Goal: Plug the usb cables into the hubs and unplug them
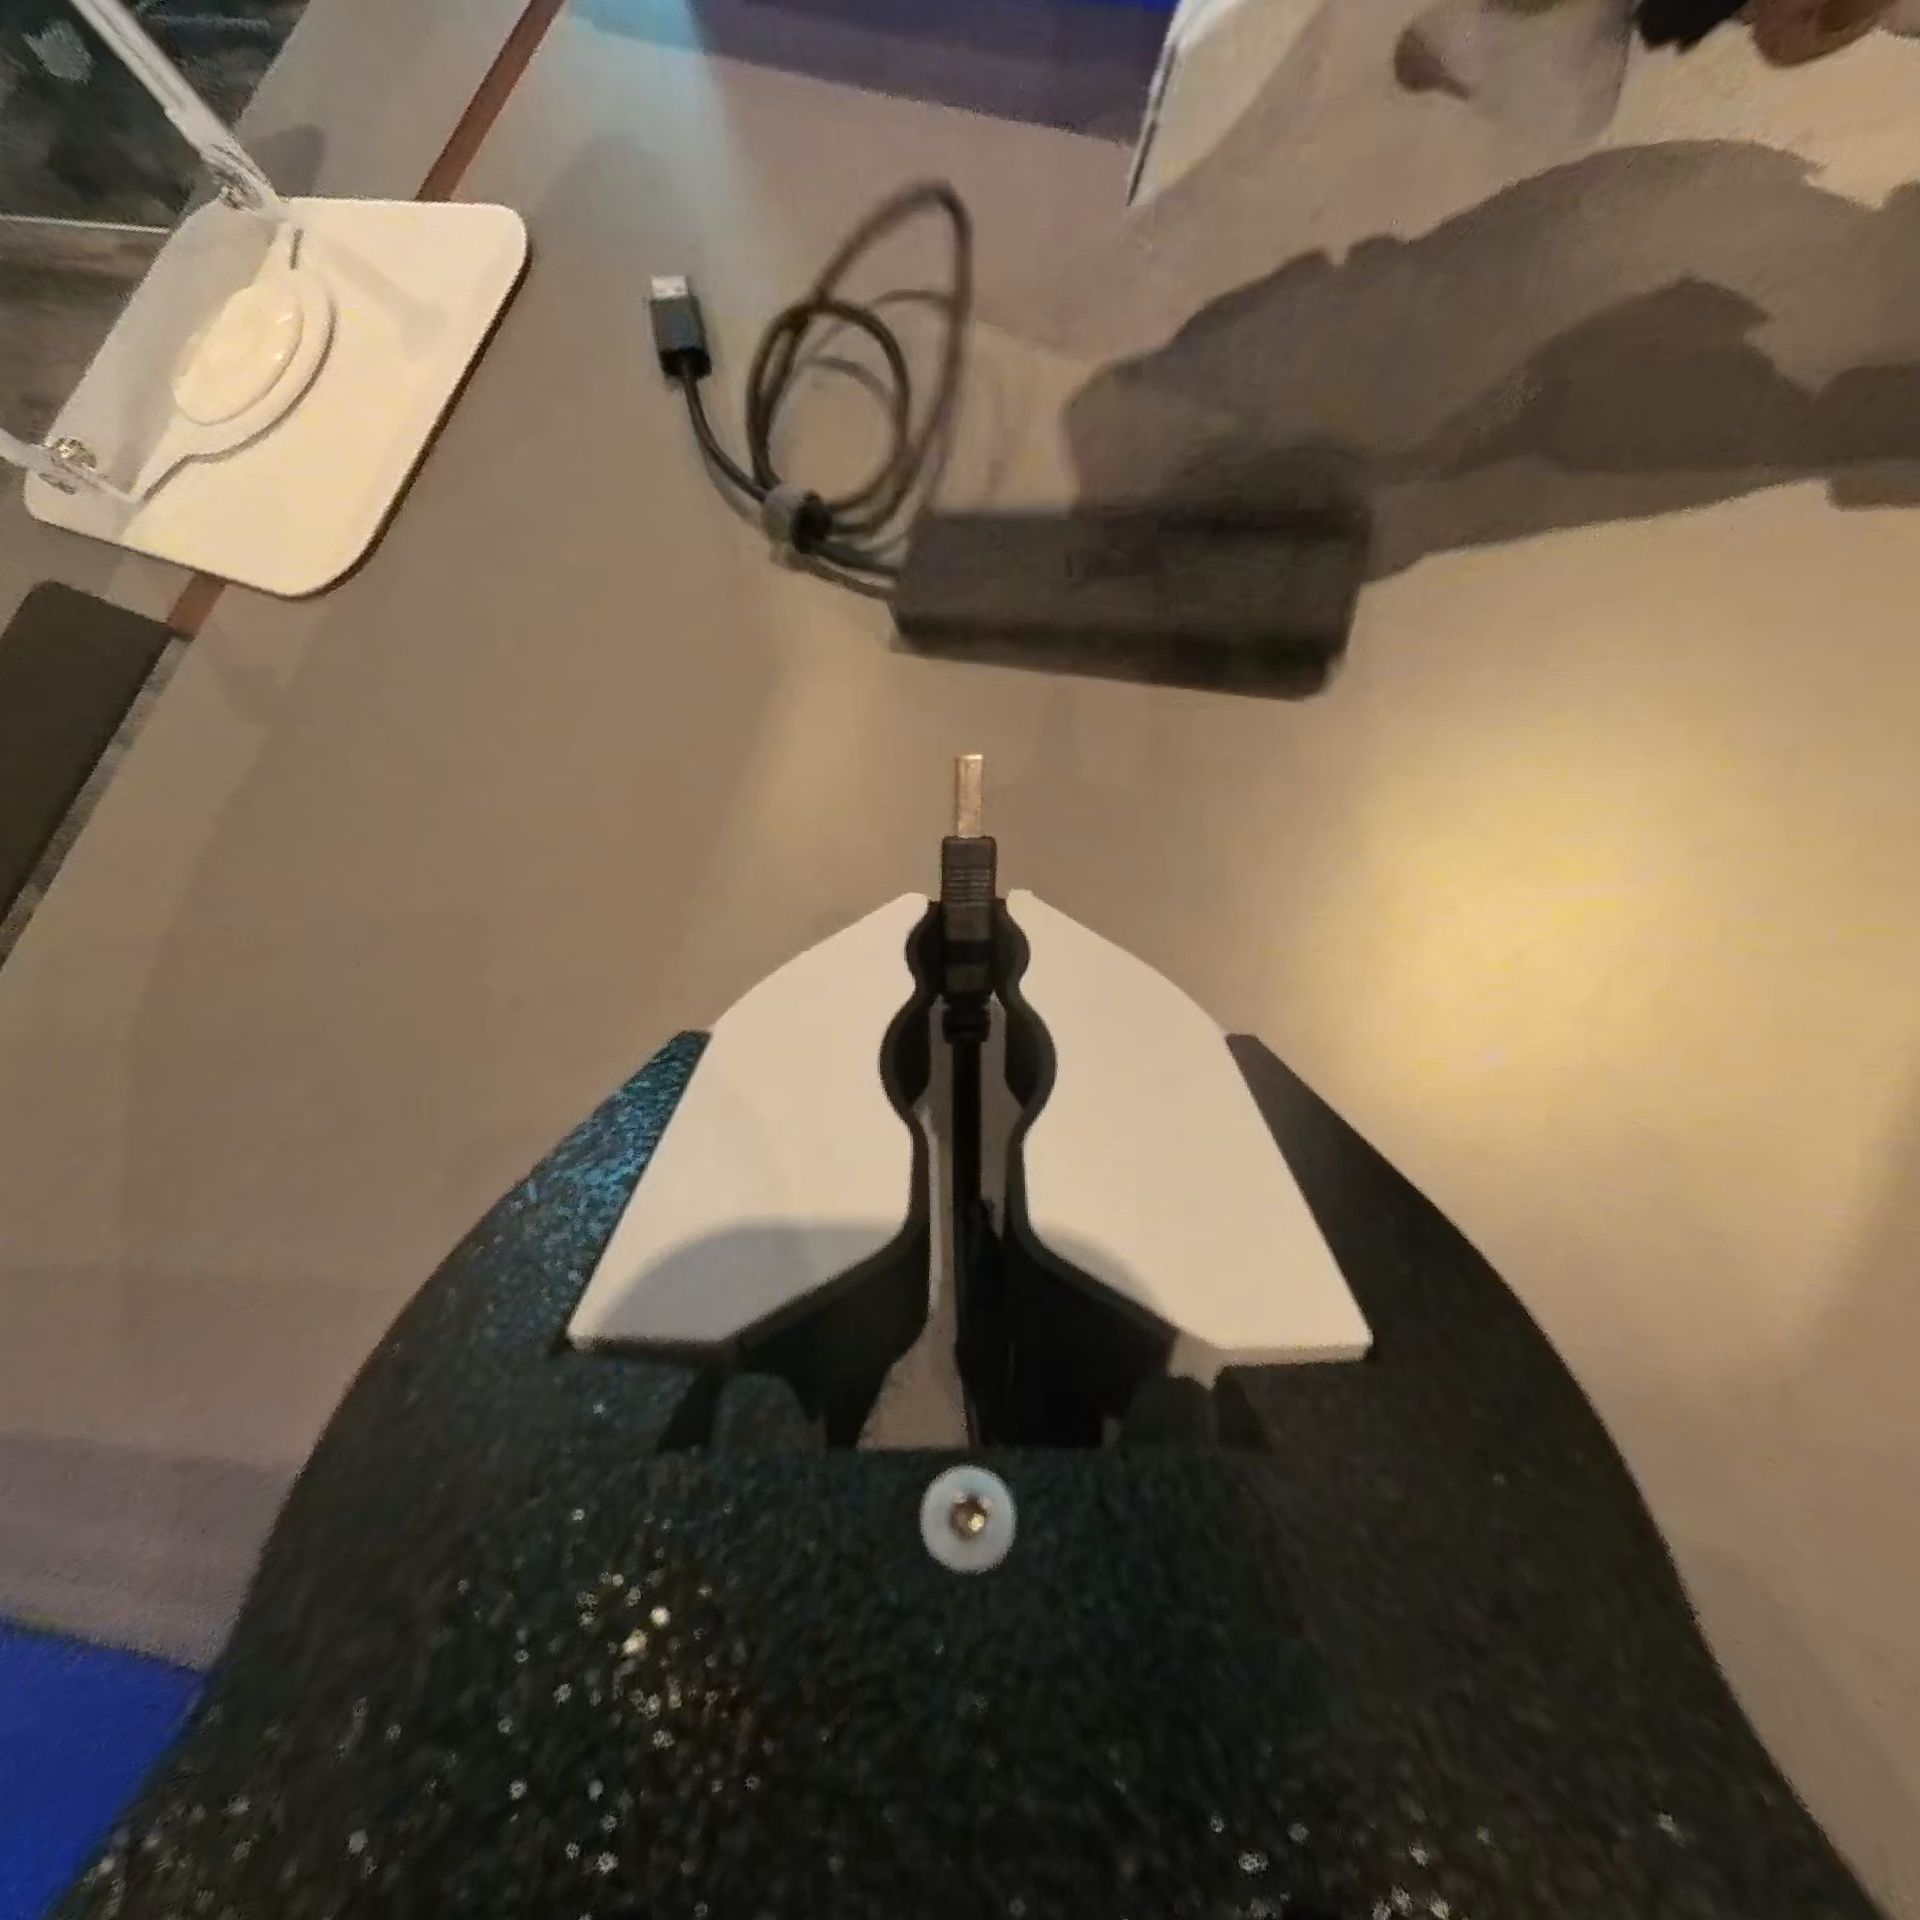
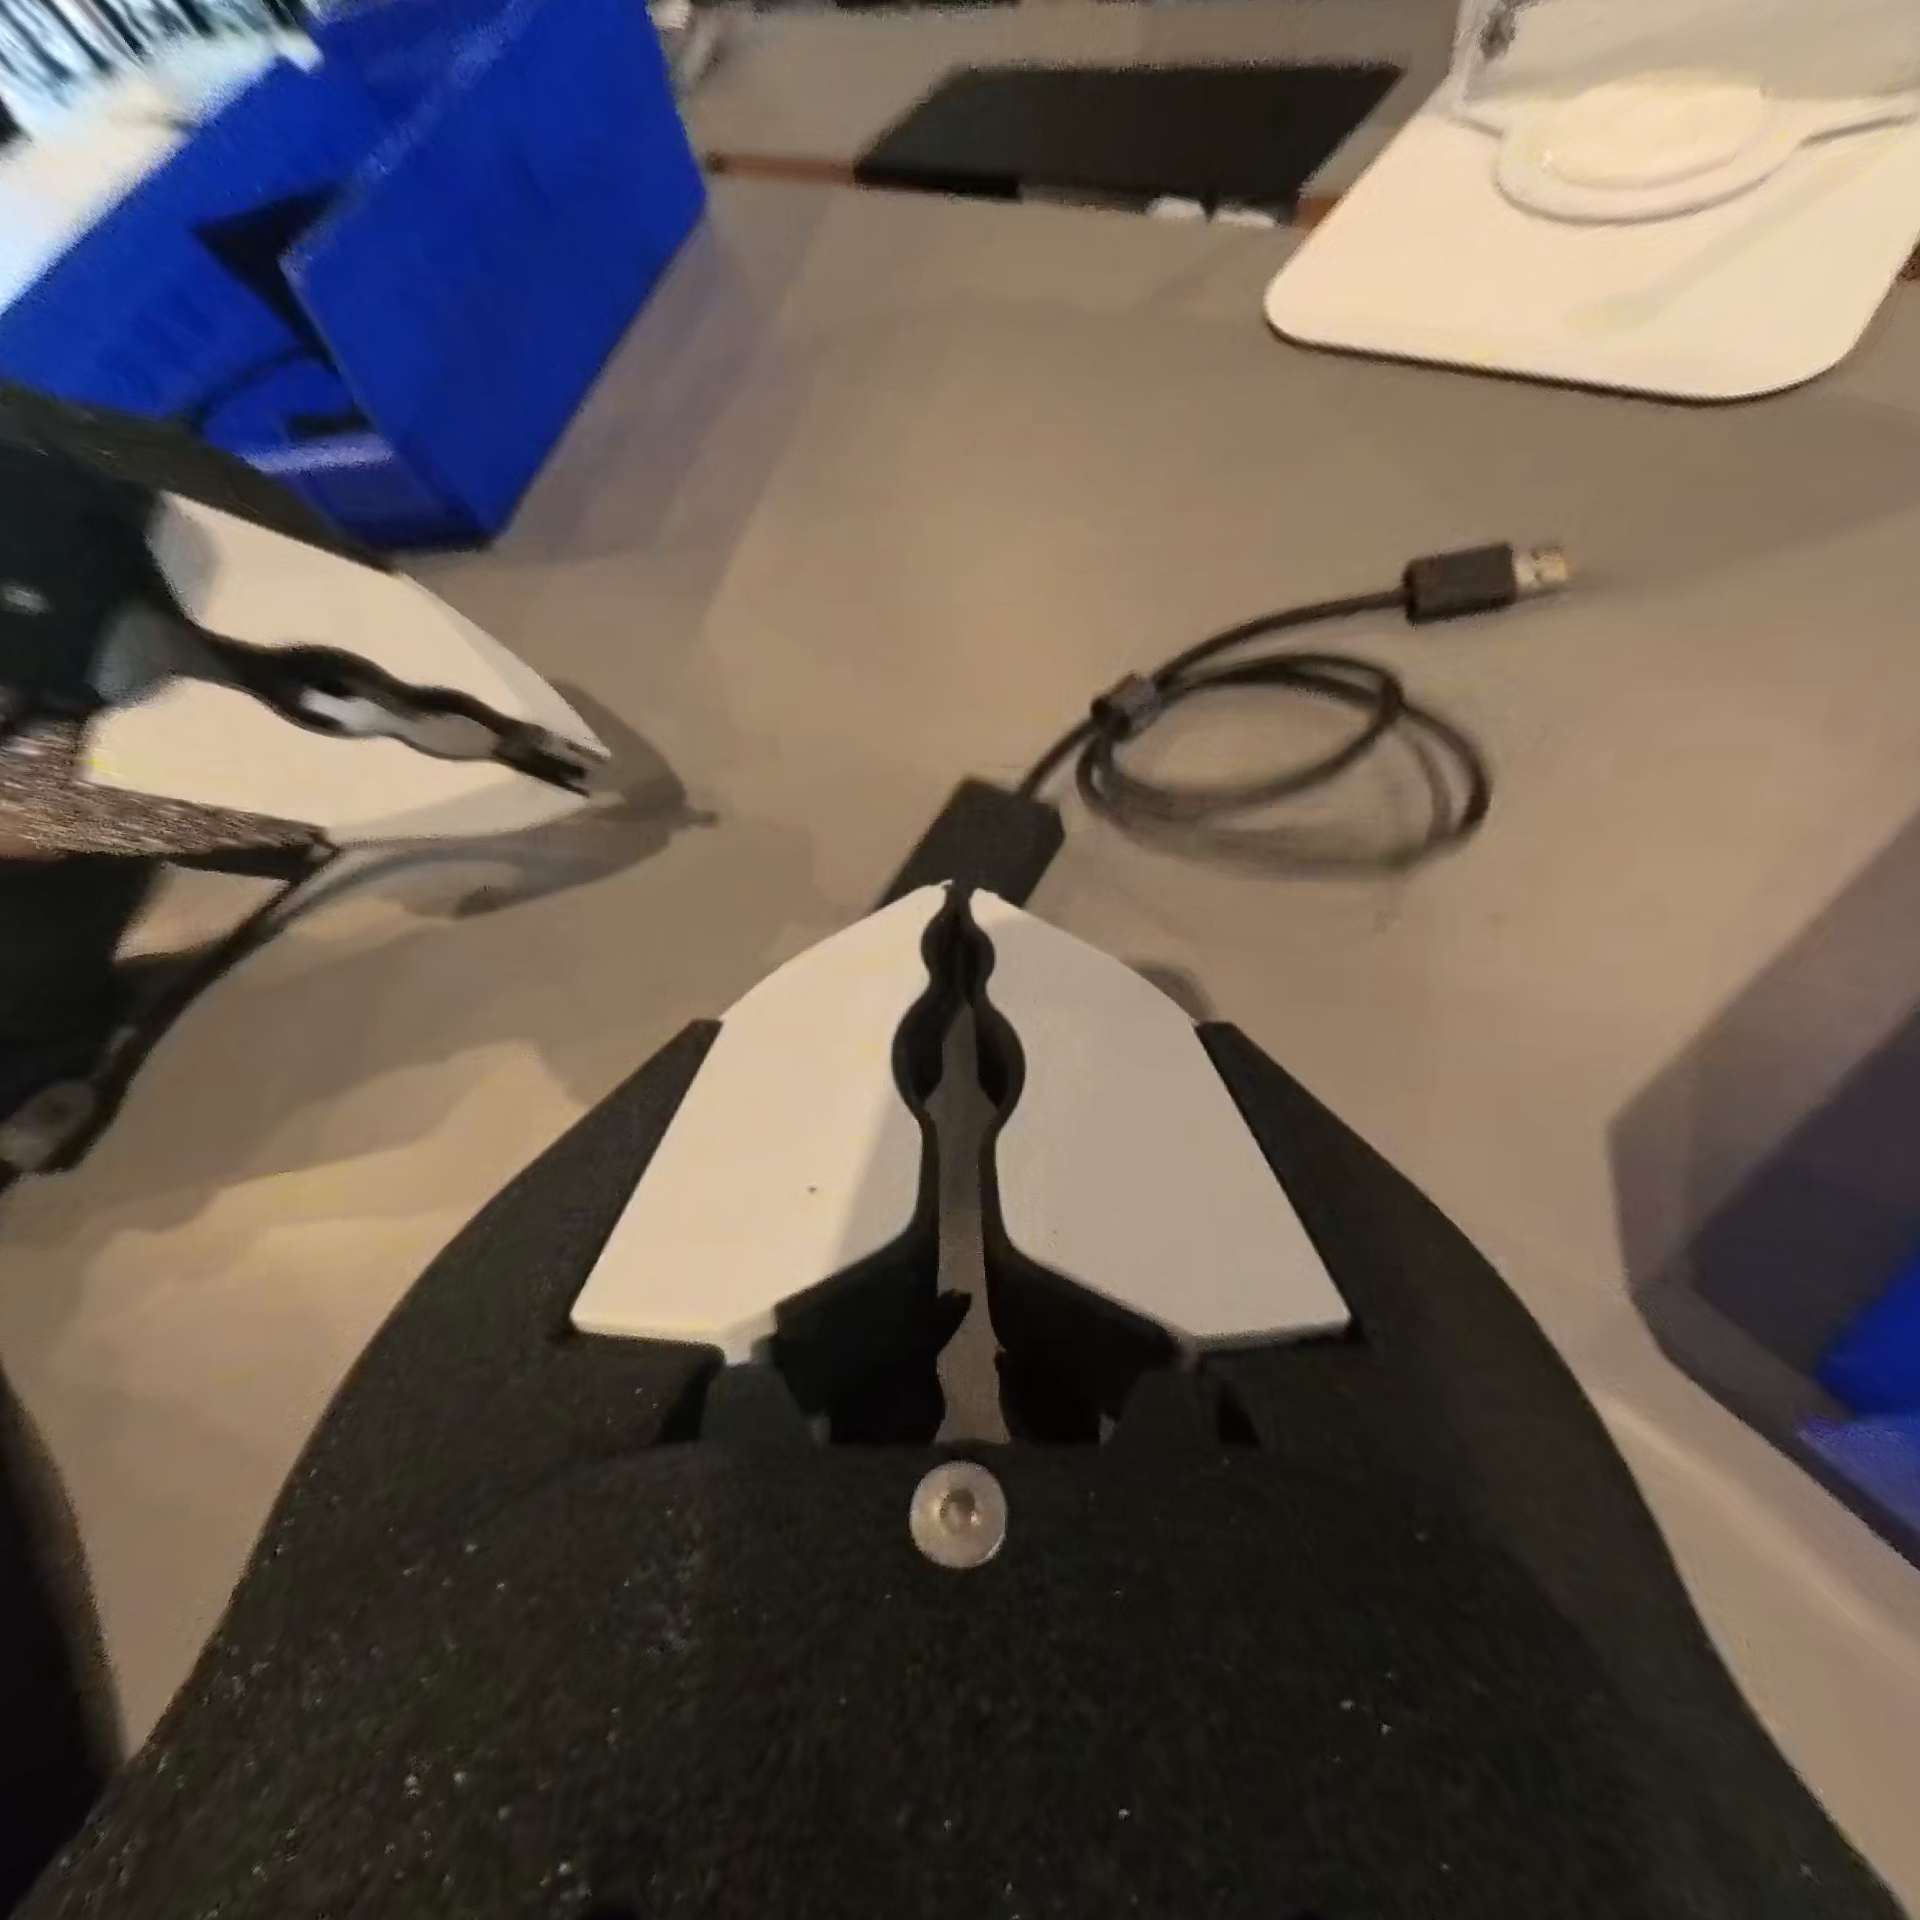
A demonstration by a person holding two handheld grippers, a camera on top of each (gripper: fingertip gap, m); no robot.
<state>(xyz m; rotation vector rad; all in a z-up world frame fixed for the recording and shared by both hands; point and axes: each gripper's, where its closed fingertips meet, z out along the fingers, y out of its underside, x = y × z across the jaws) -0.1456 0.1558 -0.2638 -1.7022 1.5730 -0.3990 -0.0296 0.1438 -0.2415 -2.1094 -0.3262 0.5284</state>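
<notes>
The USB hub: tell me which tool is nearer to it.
Right. The right tool sits shut directly over the USB hub, covering its near end. The left tool, clamping a USB plug, stays short of the hub with bare table between.

Stood at the table (image 1: 468, 831) corner: a white square lamp base (image 1: 281, 384), round disc set in its middle, clear arm rising from one edge. Lay dark and flat just past the table's brown edge: a black panel (image 2: 1122, 135). Sat toward the far side: a blue box (image 2: 468, 270), open and blurred. Jutted in on the right wrist view's right: a second blue bin (image 2: 1787, 1195), grey-shadowed wall facing in.
</notes>
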